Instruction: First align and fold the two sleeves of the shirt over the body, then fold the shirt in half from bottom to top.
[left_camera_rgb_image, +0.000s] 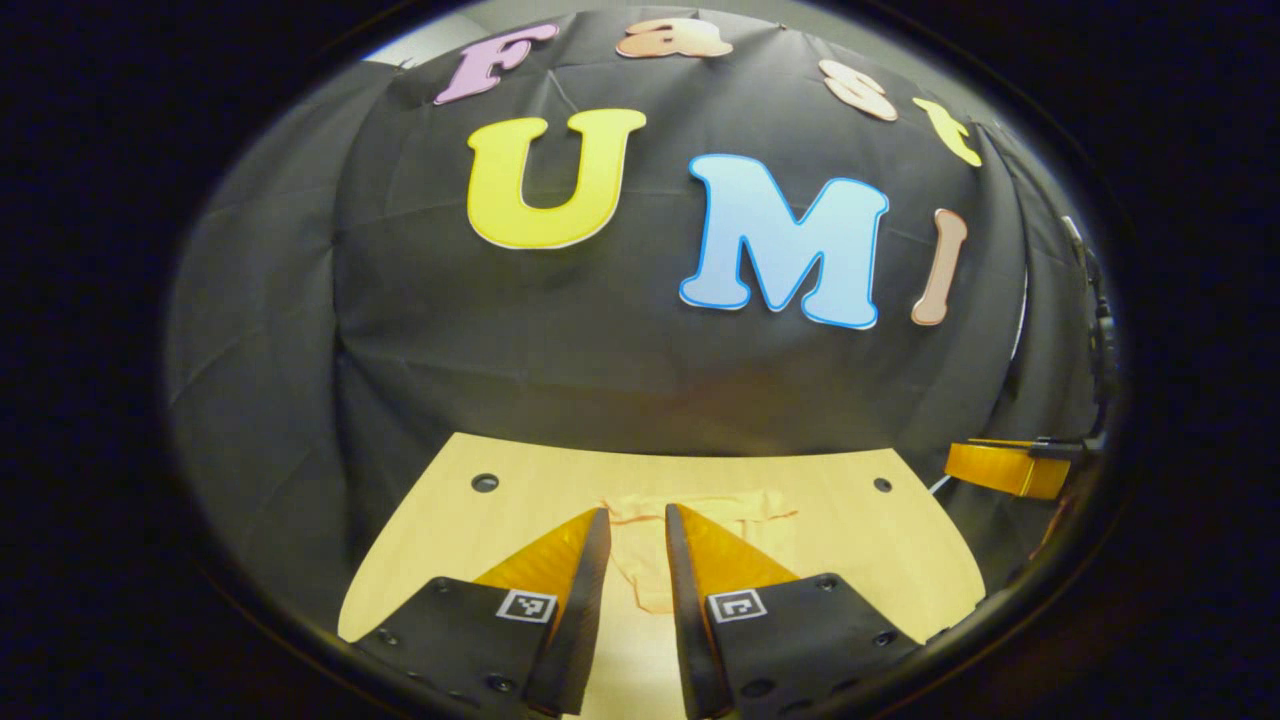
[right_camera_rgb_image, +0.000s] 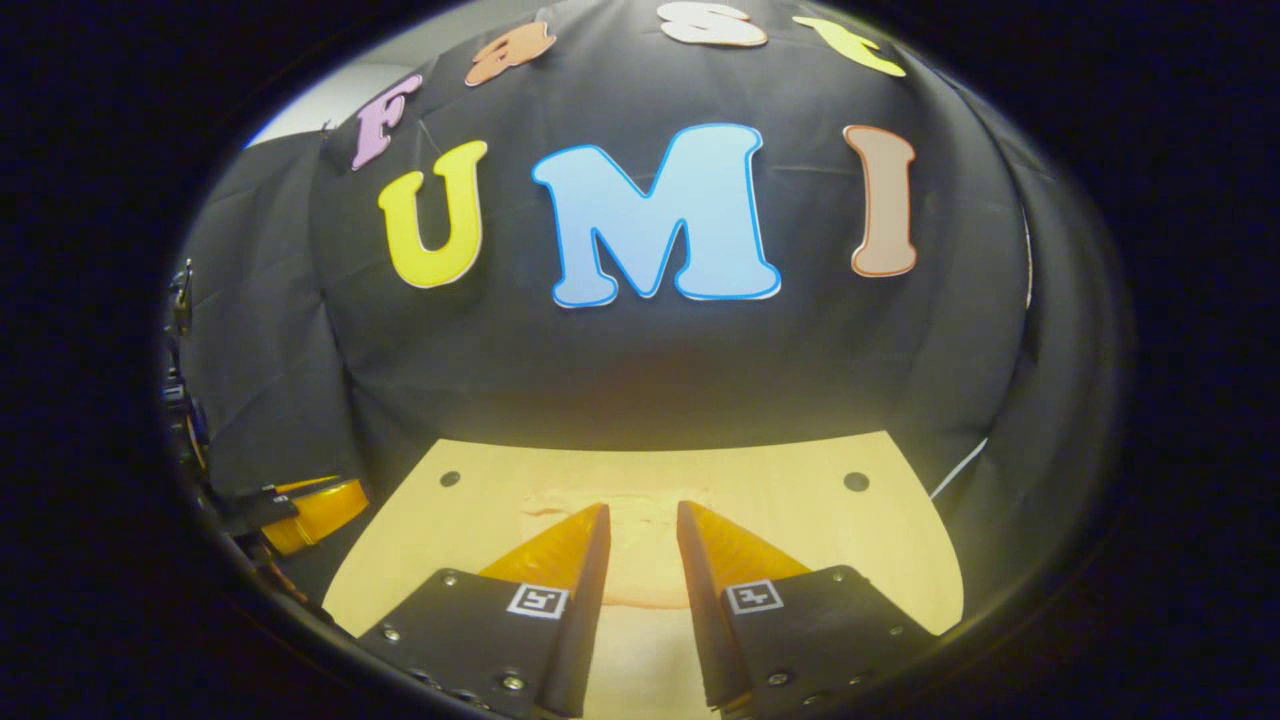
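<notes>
Evidently, folding was not yet begun.
Both the left gripper (left_camera_rgb_image: 637, 525) and right gripper (right_camera_rgb_image: 641, 522) were held parted and empty above the wooden table (left_camera_rgb_image: 880, 540); the peach shirt (left_camera_rgb_image: 640, 570) was seen lying flat on it, apparently unfolded.

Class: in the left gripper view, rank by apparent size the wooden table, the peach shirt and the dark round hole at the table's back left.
1. Pale wooden table
2. Peach shirt, partly hidden by the gripper's fingers
3. Dark round hole

R gripper (right_camera_rgb_image: 640, 525) held above table (right_camera_rgb_image: 880, 540), jaws apart, nothing between. Shirt (right_camera_rgb_image: 640, 570) flat on table beyond tips. L gripper (right_camera_rgb_image: 315, 510) far left.
</notes>
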